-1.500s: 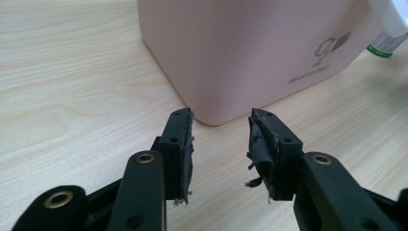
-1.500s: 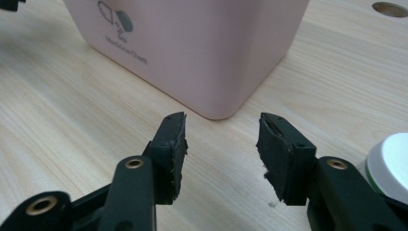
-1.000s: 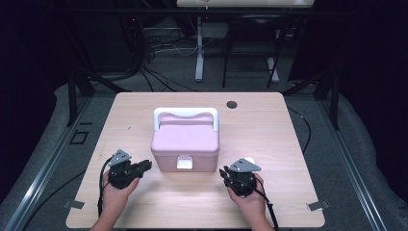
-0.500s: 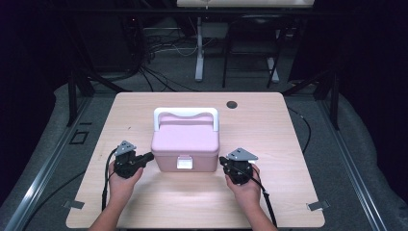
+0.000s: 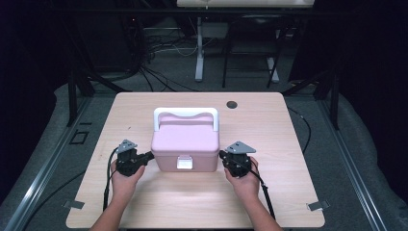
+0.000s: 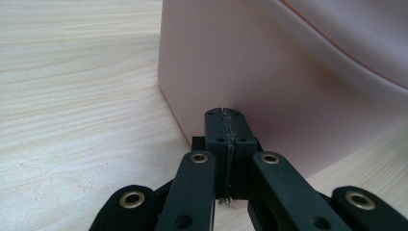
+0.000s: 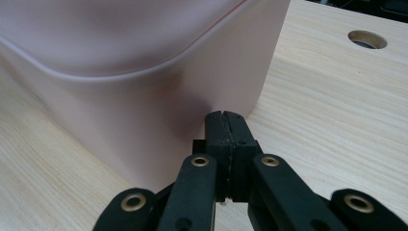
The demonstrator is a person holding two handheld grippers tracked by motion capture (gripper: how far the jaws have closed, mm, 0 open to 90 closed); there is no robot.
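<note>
A pink lidded box (image 5: 185, 139) with a white handle (image 5: 185, 113) and a white front latch (image 5: 184, 163) stands in the middle of the wooden table (image 5: 269, 125). My left gripper (image 5: 146, 156) lies low at the box's left side, jaws shut with nothing between them. In the left gripper view its tips (image 6: 225, 111) meet the pink wall (image 6: 288, 72) near the front corner. My right gripper (image 5: 223, 155) mirrors it at the right side, also shut and empty. Its tips (image 7: 224, 114) rest against the pink wall (image 7: 120, 96) near a corner.
A round cable hole (image 5: 232, 104) sits in the table behind the box to the right, also in the right gripper view as the hole (image 7: 367, 39). Black cables trail from both grippers toward the near edge. Dark floor, frame legs and cables surround the table.
Both hands have moved forward and inward from the near part of the table until the gripper tips reached the box's two sides. The box has stayed in place.
</note>
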